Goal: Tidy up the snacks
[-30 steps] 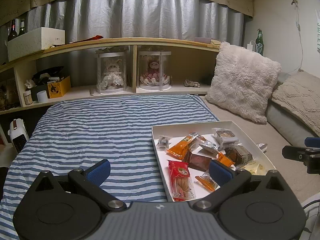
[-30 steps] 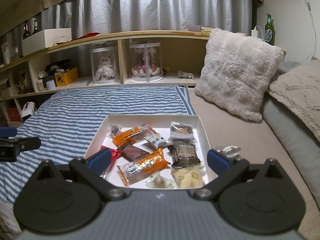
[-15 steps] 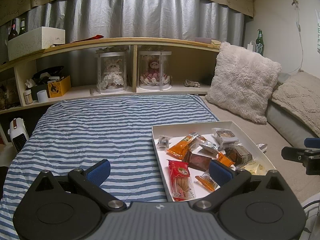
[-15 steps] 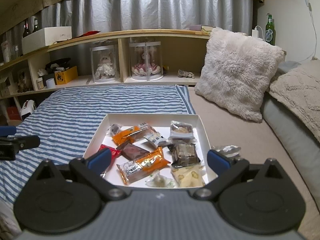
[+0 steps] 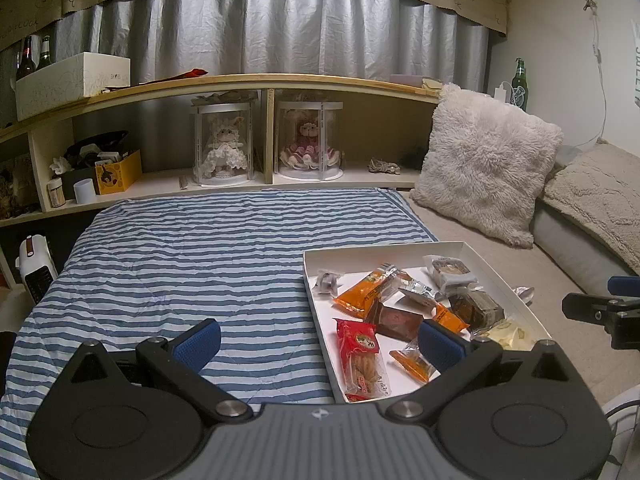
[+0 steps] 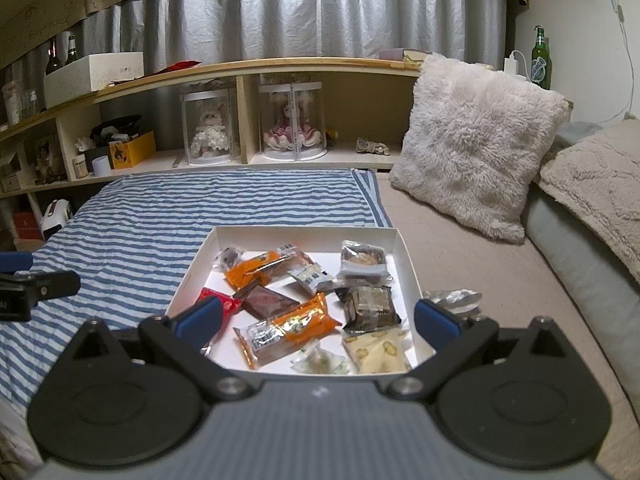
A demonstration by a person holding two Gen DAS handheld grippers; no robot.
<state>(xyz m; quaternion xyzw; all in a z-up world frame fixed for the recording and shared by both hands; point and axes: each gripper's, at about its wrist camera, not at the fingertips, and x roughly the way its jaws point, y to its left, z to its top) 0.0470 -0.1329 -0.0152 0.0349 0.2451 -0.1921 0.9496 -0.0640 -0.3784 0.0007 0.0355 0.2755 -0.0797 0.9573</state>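
Claws: left gripper (image 5: 318,340) and right gripper (image 6: 316,318) both spread wide, holding nothing, hovering at the near end of the white tray (image 6: 408,258).
Snacks: loose in the tray on the bed; one silver wrapper (image 6: 456,298) outside, just beside its right wall.
Handling: light, crinkly, slippery film; soft contents likely crush, so pinch across the middle.
Axis: orange bar (image 6: 290,328) lies diagonally, near-left to far-right; red pack (image 5: 360,354) runs near-to-far.

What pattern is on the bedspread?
Blue and white stripes on the bedspread, clearest in the left wrist view.
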